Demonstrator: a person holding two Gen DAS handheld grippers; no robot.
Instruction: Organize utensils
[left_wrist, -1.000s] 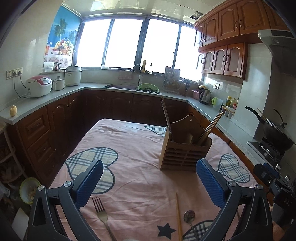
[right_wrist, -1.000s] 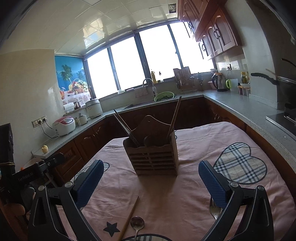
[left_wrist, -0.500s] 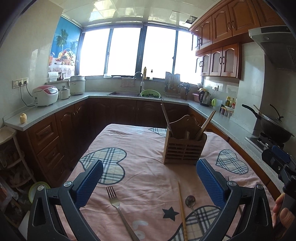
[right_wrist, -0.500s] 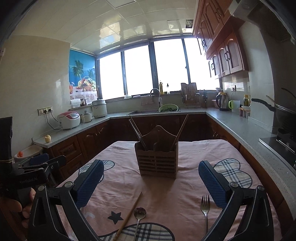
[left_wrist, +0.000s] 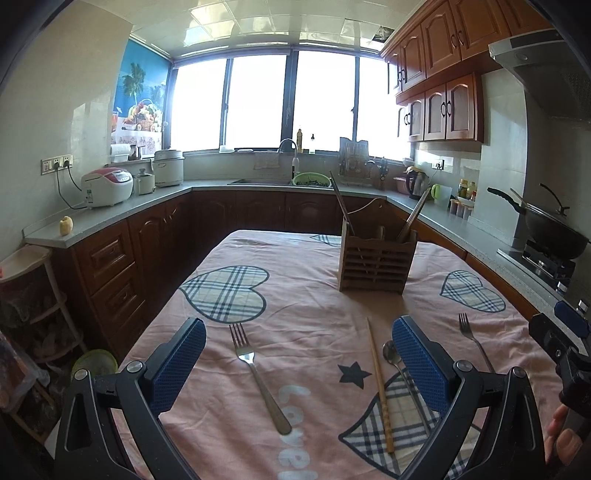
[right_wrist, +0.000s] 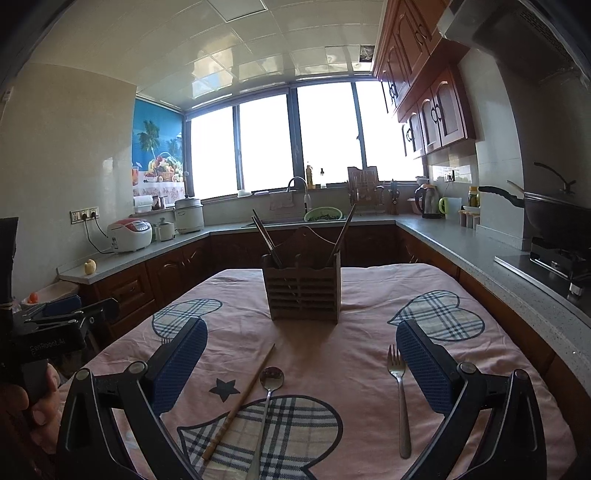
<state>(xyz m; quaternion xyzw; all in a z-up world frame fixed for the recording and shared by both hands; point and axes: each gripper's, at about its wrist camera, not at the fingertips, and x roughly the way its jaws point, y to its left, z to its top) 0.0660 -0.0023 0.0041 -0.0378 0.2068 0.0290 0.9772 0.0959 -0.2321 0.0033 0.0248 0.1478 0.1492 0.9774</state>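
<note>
White letters reading "Love" are printed on the pink tablecloth (left_wrist: 317, 435), just beside the fork (left_wrist: 258, 373). Pale lettering on the left gripper's body (right_wrist: 48, 345) is too blurred to read.

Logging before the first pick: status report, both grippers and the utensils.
Left gripper open, right gripper open, both empty. Two forks, spoon, chopstick lie loose on table. Wooden holder upright, path clear.

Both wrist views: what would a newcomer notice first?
Probably the wooden utensil holder standing upright mid-table with chopsticks sticking out, backlit by the bright window. Next, the loose cutlery on the pink heart-print tablecloth in front of it: one chopstick, a spoon, and a fork on each side. Both grippers are open and empty.
</note>
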